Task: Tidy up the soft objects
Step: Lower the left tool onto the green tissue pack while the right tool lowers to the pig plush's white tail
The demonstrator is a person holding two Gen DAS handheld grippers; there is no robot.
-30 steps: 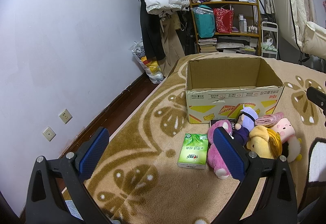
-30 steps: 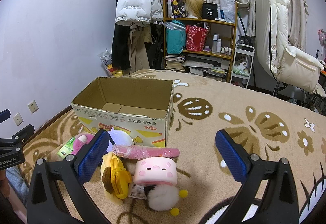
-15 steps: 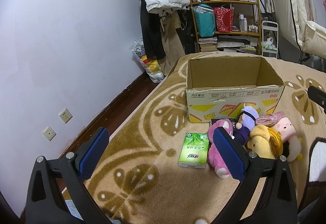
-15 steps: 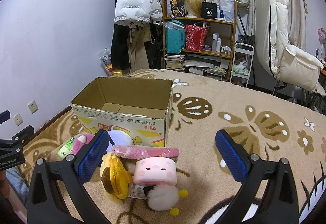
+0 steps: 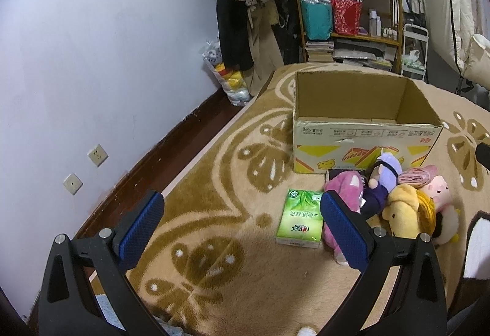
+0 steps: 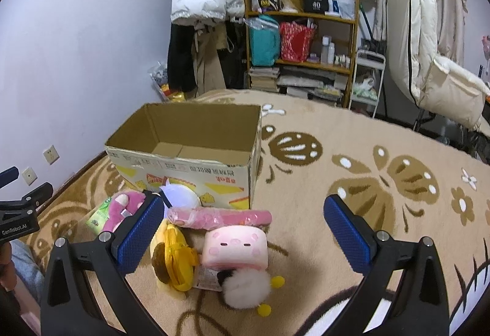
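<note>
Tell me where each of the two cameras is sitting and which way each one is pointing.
Left wrist view: rides the open left gripper, low over the carpet, facing the cardboard box with the green tissue pack ahead; only its fingers show.
Right wrist view: rides the open right gripper, facing the box over the pink square plush; the left gripper shows at the left edge.
Shared: box, toy pile, shelf.

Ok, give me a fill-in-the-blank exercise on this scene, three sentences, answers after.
1. The cardboard box on the carpet holds ____ toys.
2. The green tissue pack lies to the ____ of the pink plush in the left wrist view.
3. Both the left gripper and the right gripper are ____.

Missing words: no; left; open
</note>
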